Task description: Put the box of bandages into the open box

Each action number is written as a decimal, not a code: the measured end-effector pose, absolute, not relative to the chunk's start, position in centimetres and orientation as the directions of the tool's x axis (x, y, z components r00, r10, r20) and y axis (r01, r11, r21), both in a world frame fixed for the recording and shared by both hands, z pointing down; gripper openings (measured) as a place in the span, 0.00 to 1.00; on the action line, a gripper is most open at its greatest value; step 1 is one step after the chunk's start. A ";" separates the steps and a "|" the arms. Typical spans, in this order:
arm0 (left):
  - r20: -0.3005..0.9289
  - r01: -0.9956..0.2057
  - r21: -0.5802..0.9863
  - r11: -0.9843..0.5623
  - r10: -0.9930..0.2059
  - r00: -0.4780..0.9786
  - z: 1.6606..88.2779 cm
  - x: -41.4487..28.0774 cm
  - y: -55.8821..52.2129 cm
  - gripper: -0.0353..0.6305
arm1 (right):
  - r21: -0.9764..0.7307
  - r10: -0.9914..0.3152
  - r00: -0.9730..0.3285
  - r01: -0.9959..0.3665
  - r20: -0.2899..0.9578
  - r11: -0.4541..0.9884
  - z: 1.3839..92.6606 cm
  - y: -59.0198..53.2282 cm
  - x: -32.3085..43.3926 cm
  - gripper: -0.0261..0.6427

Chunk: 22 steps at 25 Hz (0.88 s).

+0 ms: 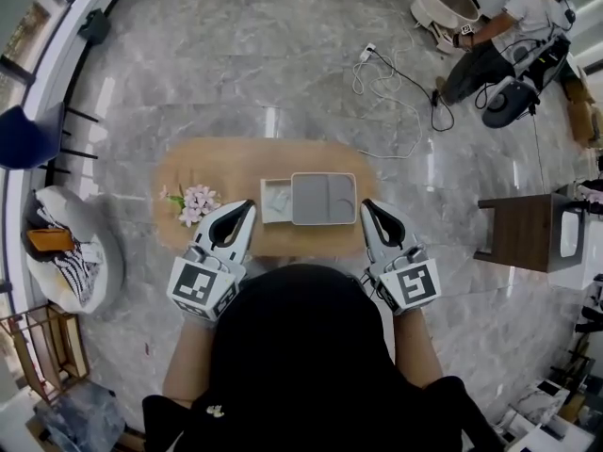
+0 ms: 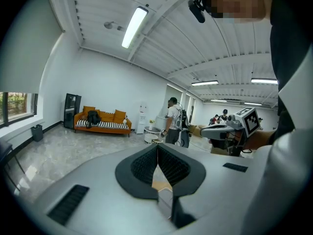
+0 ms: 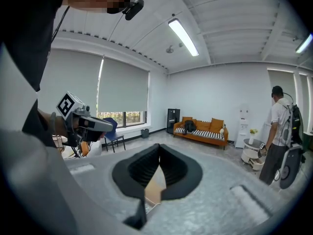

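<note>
A white-rimmed open box (image 1: pixel 323 198) with a grey inside lies on the small wooden table (image 1: pixel 226 163). A smaller white box (image 1: pixel 275 200) sits against its left side. My left gripper (image 1: pixel 247 206) hovers at the table's near edge, left of the small box, with its jaws closed and nothing between them. My right gripper (image 1: pixel 368 206) hangs by the open box's right near corner, also shut and empty. Both gripper views look out level across the room. The left gripper (image 2: pixel 157 146) and right gripper (image 3: pixel 159 146) each show their pads meeting at the tip.
Pink flowers (image 1: pixel 193 202) lie on the table's left end. A brown side table (image 1: pixel 528 229) stands to the right, a cushioned chair (image 1: pixel 66 248) to the left. A person (image 1: pixel 509 36) sits on the floor at the back by cables (image 1: pixel 396 92). An orange sofa (image 2: pixel 101 120) lines the far wall.
</note>
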<state>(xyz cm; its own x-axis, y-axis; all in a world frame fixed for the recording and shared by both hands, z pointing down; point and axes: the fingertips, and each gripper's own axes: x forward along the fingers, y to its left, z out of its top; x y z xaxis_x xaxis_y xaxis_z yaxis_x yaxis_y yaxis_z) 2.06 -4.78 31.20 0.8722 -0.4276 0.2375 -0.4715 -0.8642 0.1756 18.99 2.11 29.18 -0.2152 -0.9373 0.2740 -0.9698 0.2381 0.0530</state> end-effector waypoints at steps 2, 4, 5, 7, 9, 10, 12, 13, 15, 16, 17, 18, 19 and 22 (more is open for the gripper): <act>0.227 -0.470 0.175 -0.865 -0.429 0.874 30.8 2.1 -4.9 0.07 | 0.060 -0.935 -0.218 -0.968 0.279 0.244 29.3 2.0 18.8 0.04; 0.226 -0.466 0.174 -0.867 -0.425 0.876 30.7 2.0 -5.0 0.07 | 0.069 -0.933 -0.221 -0.966 0.285 0.250 29.5 1.8 18.5 0.04; 0.226 -0.464 0.174 -0.868 -0.424 0.877 30.6 1.9 -5.1 0.07 | 0.070 -0.933 -0.221 -0.966 0.285 0.250 29.6 1.7 18.4 0.04; 0.224 -0.464 0.173 -0.869 -0.424 0.877 30.5 1.8 -5.1 0.07 | 0.063 -0.934 -0.218 -0.968 0.284 0.245 29.7 1.6 18.2 0.04; 0.222 -0.467 0.173 -0.867 -0.427 0.876 30.5 1.7 -5.2 0.07 | 0.061 -0.934 -0.215 -0.969 0.284 0.241 29.8 1.4 18.1 0.04; 0.222 -0.467 0.174 -0.867 -0.428 0.876 30.5 1.6 -5.2 0.07 | 0.062 -0.934 -0.214 -0.969 0.285 0.240 29.9 1.3 18.0 0.04; 0.224 -0.466 0.174 -0.867 -0.426 0.877 30.6 1.5 -5.3 0.07 | 0.059 -0.934 -0.211 -0.970 0.289 0.237 30.0 1.2 17.9 0.04; 0.226 -0.465 0.175 -0.868 -0.424 0.877 30.6 1.6 -5.3 0.07 | 0.056 -0.933 -0.209 -0.970 0.291 0.235 30.1 1.1 17.9 0.04; 0.229 -0.464 0.175 -0.869 -0.422 0.877 30.6 1.7 -5.3 0.07 | 0.057 -0.931 -0.208 -0.970 0.301 0.235 30.3 1.1 18.0 0.04; 0.231 -0.463 0.175 -0.869 -0.421 0.877 30.6 1.8 -5.3 0.07 | 0.060 -0.929 -0.206 -0.970 0.308 0.235 30.4 1.1 18.1 0.04; 0.232 -0.463 0.175 -0.869 -0.421 0.877 30.7 1.8 -5.3 0.07 | 0.062 -0.928 -0.204 -0.970 0.314 0.234 30.5 1.1 18.2 0.04; 0.234 -0.463 0.175 -0.869 -0.420 0.877 30.7 1.9 -5.3 0.07 | 0.064 -0.927 -0.201 -0.970 0.317 0.233 30.6 1.0 18.2 0.04; 0.236 -0.463 0.176 -0.869 -0.419 0.877 30.7 1.9 -5.3 0.07 | 0.065 -0.927 -0.201 -0.971 0.317 0.232 30.6 0.9 18.3 0.04; 0.239 -0.463 0.177 -0.868 -0.418 0.876 30.9 2.0 -5.4 0.07 | 0.061 -0.927 -0.202 -0.971 0.315 0.232 30.7 0.8 18.4 0.04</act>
